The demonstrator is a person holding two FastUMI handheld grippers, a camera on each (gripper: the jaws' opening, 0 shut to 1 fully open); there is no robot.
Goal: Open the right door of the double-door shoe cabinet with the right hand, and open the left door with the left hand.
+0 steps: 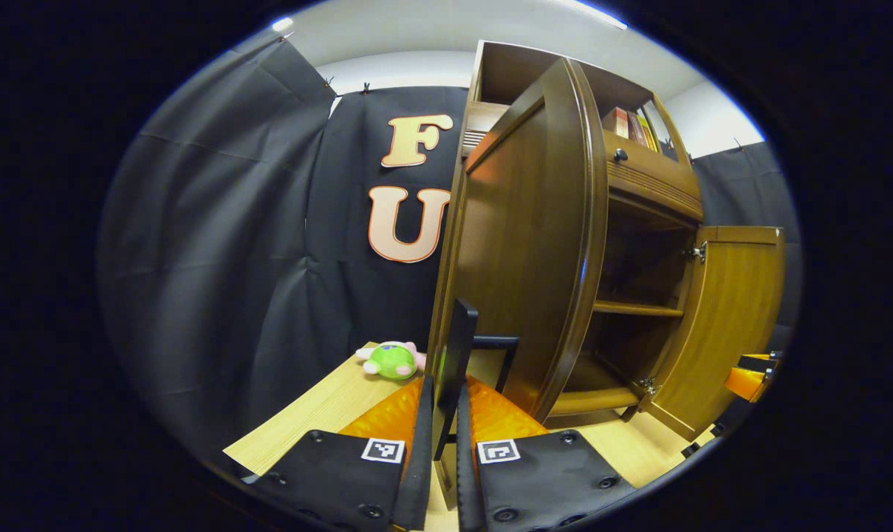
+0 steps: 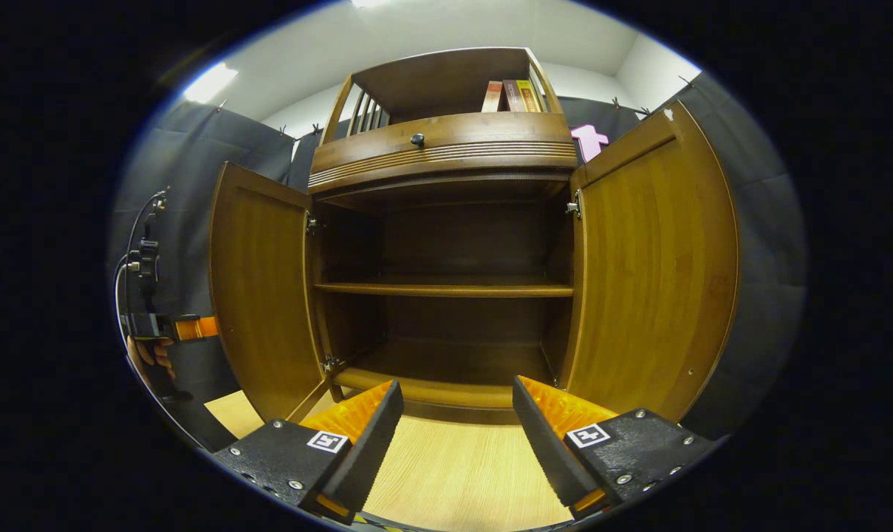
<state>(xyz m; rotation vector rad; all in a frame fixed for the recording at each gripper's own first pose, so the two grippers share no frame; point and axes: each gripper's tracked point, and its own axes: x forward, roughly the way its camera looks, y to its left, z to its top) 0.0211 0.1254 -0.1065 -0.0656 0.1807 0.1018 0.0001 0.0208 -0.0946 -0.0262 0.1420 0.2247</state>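
Black cloth hangs around the booth under a white ceiling, and a pale wooden counter (image 2: 453, 473) carries the shoe cabinet (image 2: 446, 159), which stands with both doors swung wide. From the right gripper view the left door (image 2: 261, 295) and the right door (image 2: 653, 273) flank a bare interior with one shelf (image 2: 446, 290), a drawer with a dark knob above, and a few books (image 2: 511, 96) on top. A small green plush toy (image 1: 391, 360) lies on the counter left of the cabinet. At the far left a hand (image 2: 151, 353) holds the left hand-held gripper beside the left door. The left hand-held gripper (image 1: 446, 414) is clenched on the thin black handle (image 1: 455, 362) of the left door. The right hand-held gripper (image 2: 457, 421) points level into the cabinet, released, fingers spread wide and touching nothing
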